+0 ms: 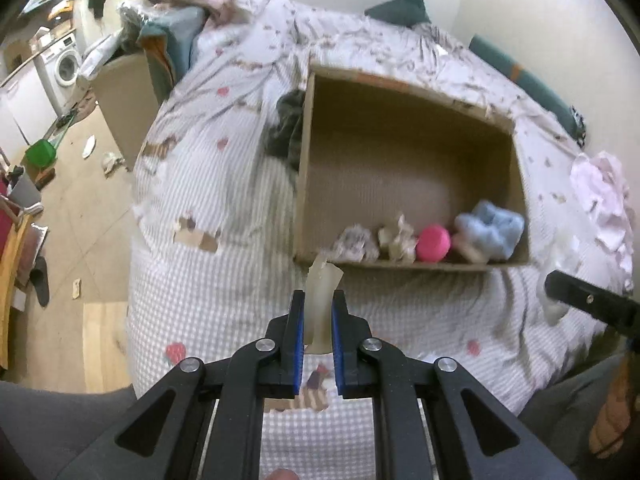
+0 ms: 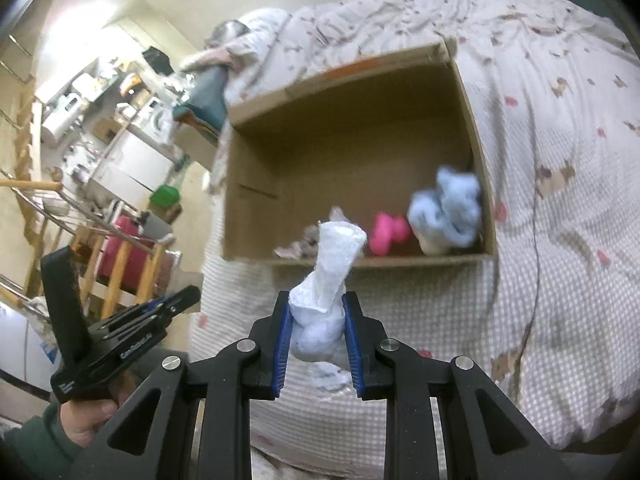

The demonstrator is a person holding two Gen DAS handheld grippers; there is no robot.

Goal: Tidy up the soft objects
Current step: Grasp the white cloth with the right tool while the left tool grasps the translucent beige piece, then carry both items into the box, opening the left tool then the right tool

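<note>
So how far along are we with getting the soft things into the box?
Partly done. Already in the cardboard box: a blue fluffy item, a pink ball and two crumpled cloths. In hand: the left gripper holds a beige strip; the right gripper holds a white rolled cloth, both short of the box. Left: a pink-white cloth lies on the bed.

The left gripper (image 1: 318, 300) and the right gripper (image 2: 318, 304) are each clamped on something soft, both pointing toward twelve o'clock.
</note>
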